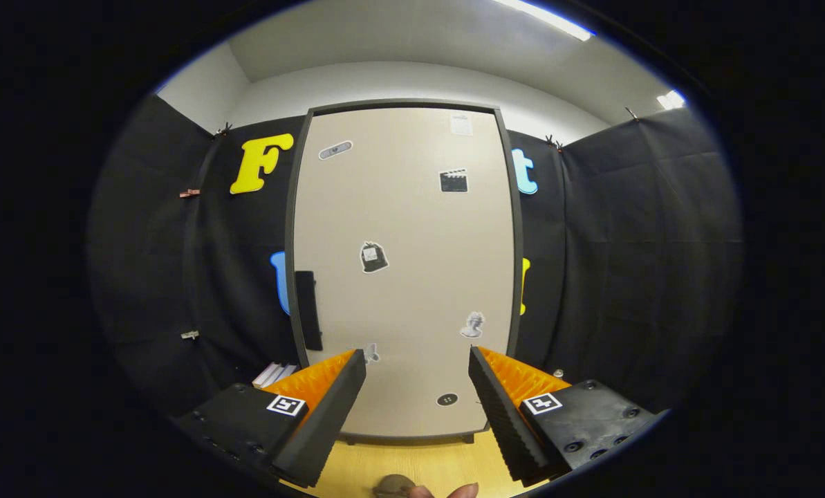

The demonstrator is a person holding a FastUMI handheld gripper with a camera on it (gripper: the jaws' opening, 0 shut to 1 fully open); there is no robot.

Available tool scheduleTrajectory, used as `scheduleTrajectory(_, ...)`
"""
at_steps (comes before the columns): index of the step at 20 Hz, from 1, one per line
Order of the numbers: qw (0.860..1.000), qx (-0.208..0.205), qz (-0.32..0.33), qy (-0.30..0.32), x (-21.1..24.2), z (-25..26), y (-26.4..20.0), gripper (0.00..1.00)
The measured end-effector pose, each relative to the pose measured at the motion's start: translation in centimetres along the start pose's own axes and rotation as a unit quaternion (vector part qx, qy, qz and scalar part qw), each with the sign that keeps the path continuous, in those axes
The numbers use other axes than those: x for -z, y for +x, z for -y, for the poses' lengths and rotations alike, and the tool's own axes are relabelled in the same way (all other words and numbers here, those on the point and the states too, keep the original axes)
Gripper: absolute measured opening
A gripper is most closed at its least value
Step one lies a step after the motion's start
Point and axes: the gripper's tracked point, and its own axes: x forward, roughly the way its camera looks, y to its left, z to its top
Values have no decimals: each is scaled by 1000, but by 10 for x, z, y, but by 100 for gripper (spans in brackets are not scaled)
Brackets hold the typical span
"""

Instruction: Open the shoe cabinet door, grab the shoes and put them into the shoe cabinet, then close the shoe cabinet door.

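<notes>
The shoe cabinet [405, 270] stands straight ahead, tall, with a beige door in a dark frame, and the door is closed. A dark vertical handle [308, 310] sits on the door's left side at mid height. Several small stickers dot the door. My gripper [418, 360] is open, its fingers spread wide with nothing between them, pointing at the lower part of the door from a short distance. Below the fingers, the tip of a brownish shoe [393, 486] shows on the wooden floor, beside a fingertip [464, 491] of a person's hand.
Black cloth walls close in on both sides of the cabinet. A small stack of flat pale items [274, 374] lies on the floor by the cabinet's lower left corner. Light wooden floor [412, 463] stretches between me and the cabinet.
</notes>
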Motion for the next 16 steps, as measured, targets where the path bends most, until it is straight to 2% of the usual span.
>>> scheduleTrajectory(7, 999, -40, -3, 10, -3, -74, 48, 98)
scheduleTrajectory(16, 998, -48, -37, 1, 32, -138, 131, 98)
